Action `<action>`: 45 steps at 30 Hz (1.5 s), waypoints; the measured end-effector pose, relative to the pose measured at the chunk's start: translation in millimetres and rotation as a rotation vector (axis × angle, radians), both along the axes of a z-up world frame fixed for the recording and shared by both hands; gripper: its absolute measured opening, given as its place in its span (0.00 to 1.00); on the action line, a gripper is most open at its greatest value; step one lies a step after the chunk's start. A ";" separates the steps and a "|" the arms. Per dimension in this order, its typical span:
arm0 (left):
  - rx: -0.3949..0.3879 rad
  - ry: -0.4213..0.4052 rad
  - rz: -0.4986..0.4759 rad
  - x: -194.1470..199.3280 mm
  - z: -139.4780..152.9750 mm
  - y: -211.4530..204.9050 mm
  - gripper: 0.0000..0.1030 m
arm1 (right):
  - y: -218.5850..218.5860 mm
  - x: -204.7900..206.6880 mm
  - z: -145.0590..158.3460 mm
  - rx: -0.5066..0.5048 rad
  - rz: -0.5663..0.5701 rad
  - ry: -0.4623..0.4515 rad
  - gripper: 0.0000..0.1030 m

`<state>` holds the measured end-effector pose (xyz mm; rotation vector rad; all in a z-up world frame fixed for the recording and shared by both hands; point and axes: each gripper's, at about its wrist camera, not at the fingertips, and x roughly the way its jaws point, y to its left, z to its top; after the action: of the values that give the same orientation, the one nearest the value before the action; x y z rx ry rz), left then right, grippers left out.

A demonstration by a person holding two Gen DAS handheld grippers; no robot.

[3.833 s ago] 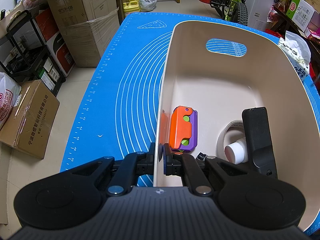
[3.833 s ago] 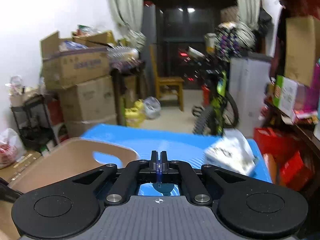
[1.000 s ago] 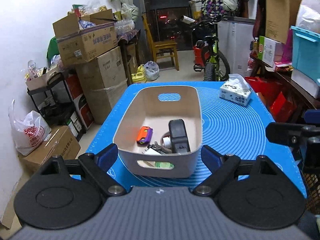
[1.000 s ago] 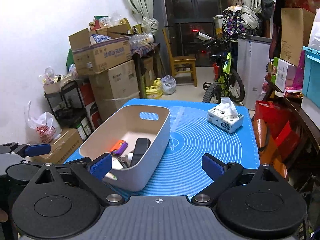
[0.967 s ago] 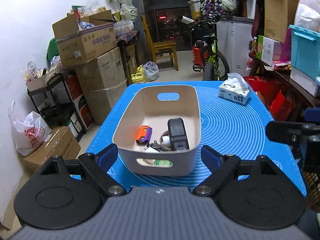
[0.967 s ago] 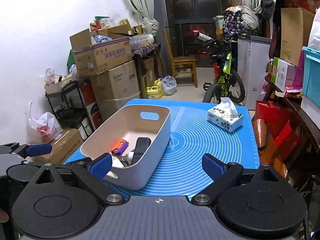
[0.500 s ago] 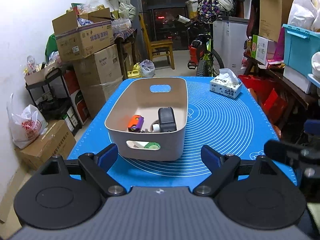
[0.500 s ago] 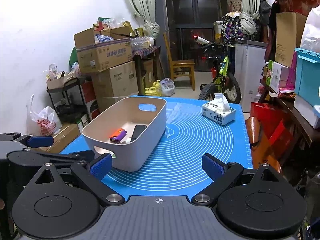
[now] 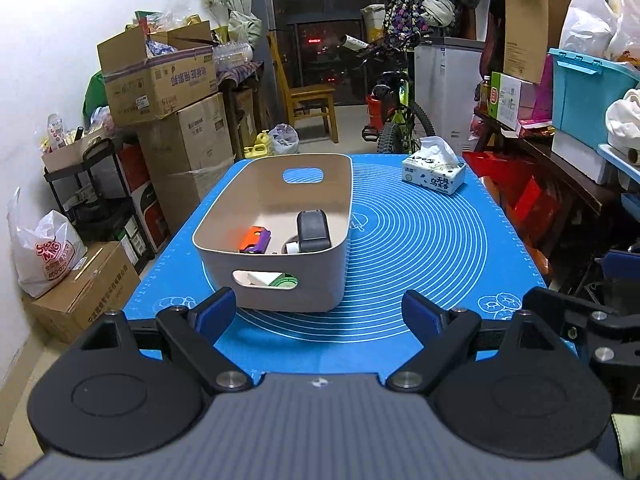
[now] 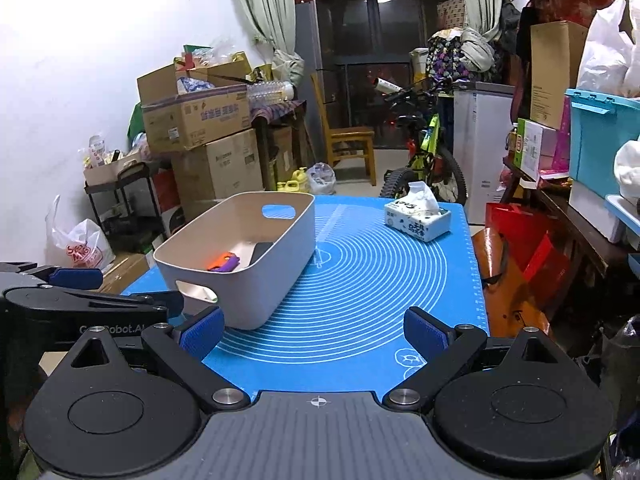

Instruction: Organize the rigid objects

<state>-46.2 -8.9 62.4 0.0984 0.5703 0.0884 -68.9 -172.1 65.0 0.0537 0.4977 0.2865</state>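
Both grippers spread wide, holding nothing: left gripper (image 9: 316,314), right gripper (image 10: 314,332), both back off the near counter edge. Bin (image 9: 340,216) sits on the blue mat (image 9: 420,248), left of centre. Inside: orange-purple toy (image 9: 255,239), black rectangular device (image 9: 313,231), white roll (image 9: 291,246) just beside it, green tape (image 9: 285,281) visible through the near handle slot. Tissue box (image 9: 434,172) well apart at the far right. Judgement: bin is stiff plastic, light, smooth walls, likely slides on the mat. Best hold is the rim or a handle cut-out. Contents look hard and small; loose, so they'll shift if the bin is tipped.
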 end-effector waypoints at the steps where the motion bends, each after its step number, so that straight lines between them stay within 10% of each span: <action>1: 0.002 -0.004 -0.001 -0.9 -0.1 -1.1 0.87 | -1.0 -0.7 -0.8 0.002 -0.001 -0.001 0.93; 45: 0.011 0.006 -0.013 -1.8 -5.1 -5.4 0.87 | -2.9 -2.4 -6.9 0.006 -0.012 0.004 0.93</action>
<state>-47.9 -14.4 57.3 0.1128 0.5747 0.0791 -71.4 -175.0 58.1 0.0637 0.5006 0.2759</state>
